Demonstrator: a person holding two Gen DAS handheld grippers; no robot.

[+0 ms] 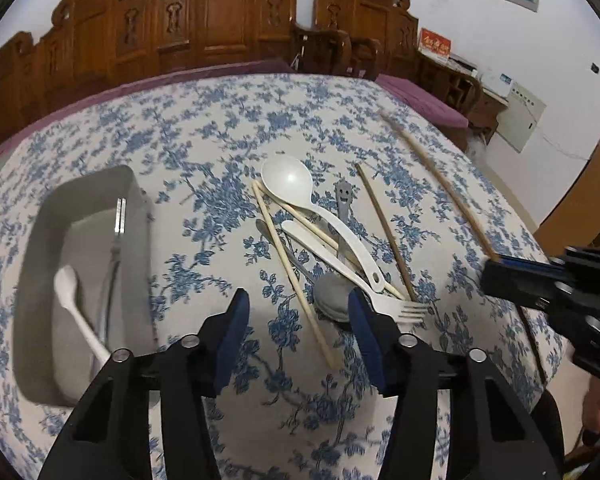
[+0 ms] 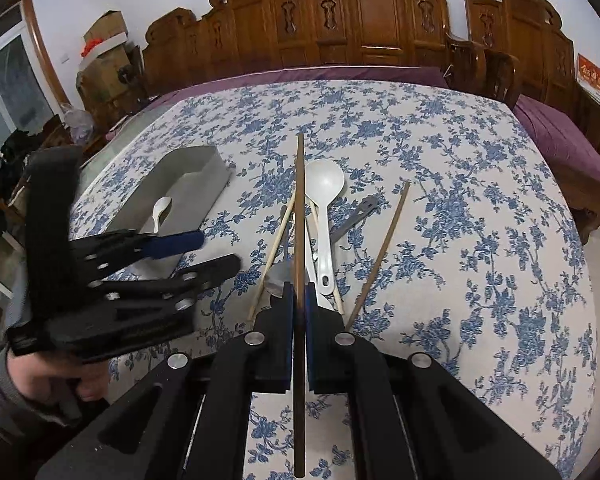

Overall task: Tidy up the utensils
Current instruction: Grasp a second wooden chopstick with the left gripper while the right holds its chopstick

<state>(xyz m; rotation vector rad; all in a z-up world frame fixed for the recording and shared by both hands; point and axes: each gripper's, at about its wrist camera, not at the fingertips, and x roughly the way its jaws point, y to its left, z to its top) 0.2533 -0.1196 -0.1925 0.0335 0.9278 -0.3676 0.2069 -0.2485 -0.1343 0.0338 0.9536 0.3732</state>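
Note:
My right gripper [image 2: 299,292] is shut on a dark brown chopstick [image 2: 299,216], held above the utensil pile; it also shows in the left wrist view [image 1: 440,176]. My left gripper [image 1: 296,304] is open and empty, just in front of the pile. The pile holds a large white spoon [image 1: 296,184], a smaller white spoon [image 1: 320,246], a steel fork [image 1: 400,308], a metal spoon [image 1: 332,294], a pale chopstick [image 1: 292,276], a smiley-handled utensil [image 1: 344,196] and a second brown chopstick [image 1: 384,232]. A grey tray [image 1: 32,264] at the left holds a white spoon [image 1: 70,296] and a metal utensil [image 1: 118,220].
The table wears a blue floral cloth [image 1: 204,128]. Carved wooden chairs [image 1: 220,20] line the far side. A purple cushion [image 2: 560,148] lies at the right. Boxes [image 2: 104,52] stand at the far left.

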